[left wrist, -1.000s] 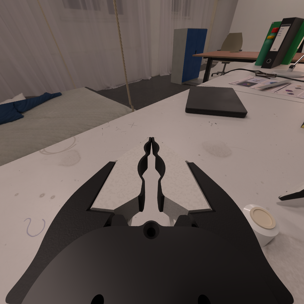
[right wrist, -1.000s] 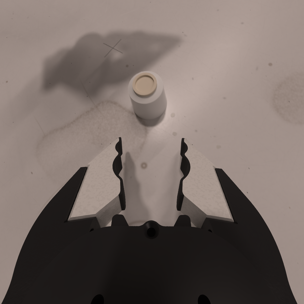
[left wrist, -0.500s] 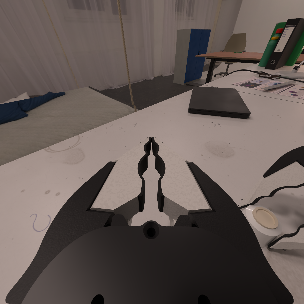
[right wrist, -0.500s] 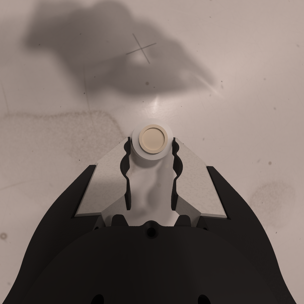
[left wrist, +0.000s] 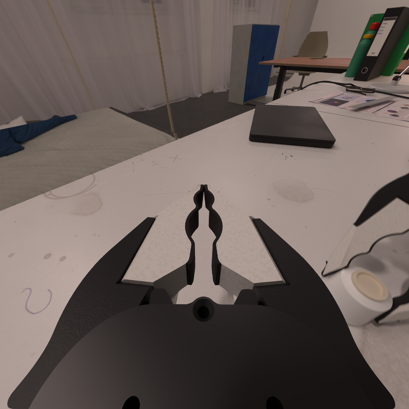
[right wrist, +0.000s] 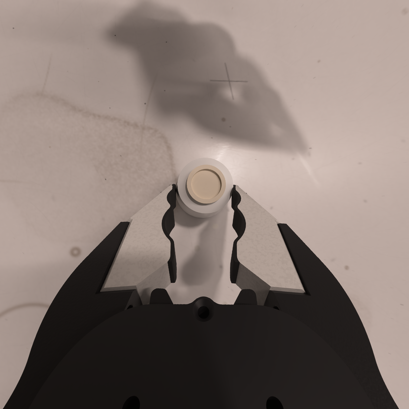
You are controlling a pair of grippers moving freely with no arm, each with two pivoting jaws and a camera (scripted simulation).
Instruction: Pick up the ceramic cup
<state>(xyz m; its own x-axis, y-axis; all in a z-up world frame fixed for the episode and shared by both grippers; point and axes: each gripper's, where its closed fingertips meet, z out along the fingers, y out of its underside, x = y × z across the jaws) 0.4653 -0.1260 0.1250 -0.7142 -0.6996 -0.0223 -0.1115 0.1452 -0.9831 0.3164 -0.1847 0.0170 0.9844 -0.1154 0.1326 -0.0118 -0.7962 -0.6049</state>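
Observation:
The ceramic cup [right wrist: 204, 208] is small and white and stands upside down, its beige base facing up. My right gripper [right wrist: 204, 188] points down at the table, and its two fingertips press the cup's left and right sides. In the left wrist view the cup [left wrist: 354, 309] is at the lower right, tilted, between the right gripper's [left wrist: 352, 296] fingers, with its lower edge at or just above the white table [left wrist: 243, 177]; I cannot tell which. My left gripper [left wrist: 203, 188] is shut and empty, low over the table, to the left of the cup.
A closed black laptop [left wrist: 290, 126] lies farther back on the table. Papers [left wrist: 363, 104], a cable and a lamp base lie at the far right, with green and black binders [left wrist: 380, 44] behind. The table's far edge drops to a mattress [left wrist: 66, 143] and hanging ropes.
The right gripper came down around the cup and closed its fingertips onto the sides, then turned slightly with the cup between them. The left gripper stayed shut and drifted slightly.

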